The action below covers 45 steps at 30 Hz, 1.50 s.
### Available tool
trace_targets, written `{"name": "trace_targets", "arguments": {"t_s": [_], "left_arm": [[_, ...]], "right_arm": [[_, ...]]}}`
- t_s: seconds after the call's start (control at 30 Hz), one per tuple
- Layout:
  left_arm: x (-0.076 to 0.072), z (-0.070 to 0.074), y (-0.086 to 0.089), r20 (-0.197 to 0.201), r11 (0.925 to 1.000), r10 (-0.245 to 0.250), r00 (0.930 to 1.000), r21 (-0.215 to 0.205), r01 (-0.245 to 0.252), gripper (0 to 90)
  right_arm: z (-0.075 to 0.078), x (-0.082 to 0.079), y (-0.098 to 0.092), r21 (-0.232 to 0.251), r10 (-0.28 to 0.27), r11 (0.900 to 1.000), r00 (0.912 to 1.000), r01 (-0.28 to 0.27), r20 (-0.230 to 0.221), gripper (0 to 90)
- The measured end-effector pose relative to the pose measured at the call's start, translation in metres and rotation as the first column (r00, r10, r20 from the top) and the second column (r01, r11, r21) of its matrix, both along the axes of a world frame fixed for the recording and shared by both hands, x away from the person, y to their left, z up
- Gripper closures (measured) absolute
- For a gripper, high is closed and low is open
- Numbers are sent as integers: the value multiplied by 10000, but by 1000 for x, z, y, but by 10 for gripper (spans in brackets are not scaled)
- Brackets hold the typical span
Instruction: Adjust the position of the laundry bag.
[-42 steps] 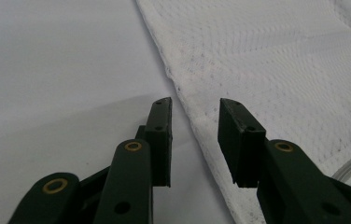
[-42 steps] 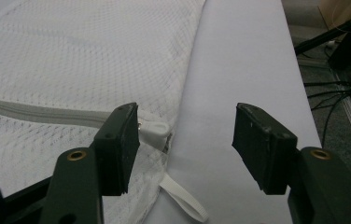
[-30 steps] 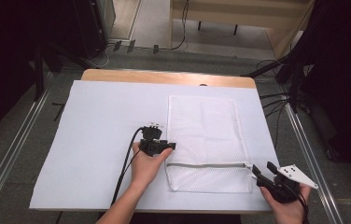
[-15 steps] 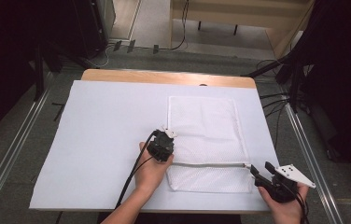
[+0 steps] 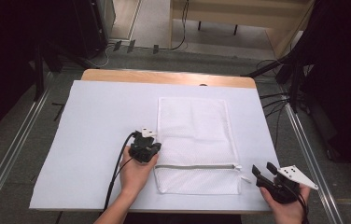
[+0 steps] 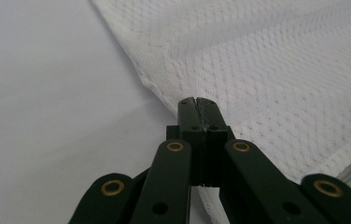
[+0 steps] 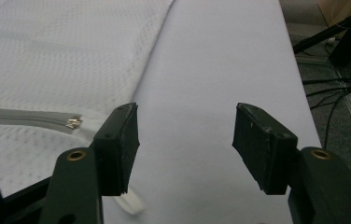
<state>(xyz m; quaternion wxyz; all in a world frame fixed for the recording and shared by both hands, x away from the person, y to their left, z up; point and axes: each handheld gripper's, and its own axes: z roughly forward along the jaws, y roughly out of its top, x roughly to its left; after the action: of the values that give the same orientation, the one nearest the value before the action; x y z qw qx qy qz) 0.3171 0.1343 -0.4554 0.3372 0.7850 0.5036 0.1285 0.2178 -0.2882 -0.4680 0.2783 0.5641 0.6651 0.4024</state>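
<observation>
Two hand-held grippers at near edge of worktop [image 5: 94, 140]. Right hand-held gripper [image 5: 263, 171] at about 5 o'clock, jaws spread wide, nothing between them, hovering just beside zipper pull [image 7: 74, 123] end of white mesh laundry bag [image 5: 197, 140]. Left hand-held gripper [image 5: 149, 148] near 6–7 o'clock, jaws pressed together on left edge of mesh bag, pinching fabric just above zipper [image 5: 194, 166]; small pucker of mesh at tips in left gripper view [image 6: 197, 103]. Bag lying flat at centre-right of white sheet, long axis running 6 to 12 o'clock, zipper line across near end, apparently closed. Farther off: bare wooden edge [image 5: 164, 77] at 12 o'clock, floor cables beyond.

Risks, judged: thin pinch on loose mesh could slip if pulled sideways; whole bag could slide or bunch if right side tugs zipper pull without firm left hold; small flat pull easy to miss with wide-open jaws, scraping sheet instead.
</observation>
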Motion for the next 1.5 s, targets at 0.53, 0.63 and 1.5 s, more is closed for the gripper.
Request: {"name": "trace_targets", "arguments": {"t_s": [0.53, 0.63, 1.5], "left_arm": [[-32, 12, 91, 342, 9852, 1298, 9909, -1175, -1250, 900], [-33, 9, 95, 341, 9845, 1206, 9921, -1321, -1152, 900], [-54, 27, 73, 1509, 9796, 594, 9868, -1989, -286, 327]], "right_arm": [[0, -1, 11, 50, 341, 9994, 9994, -342, 97, 413], [1, -2, 14, 391, 543, 9977, 9984, -550, 180, 407], [6, -13, 54, 2032, 2634, 9454, 9645, -2548, -161, 460]]}}
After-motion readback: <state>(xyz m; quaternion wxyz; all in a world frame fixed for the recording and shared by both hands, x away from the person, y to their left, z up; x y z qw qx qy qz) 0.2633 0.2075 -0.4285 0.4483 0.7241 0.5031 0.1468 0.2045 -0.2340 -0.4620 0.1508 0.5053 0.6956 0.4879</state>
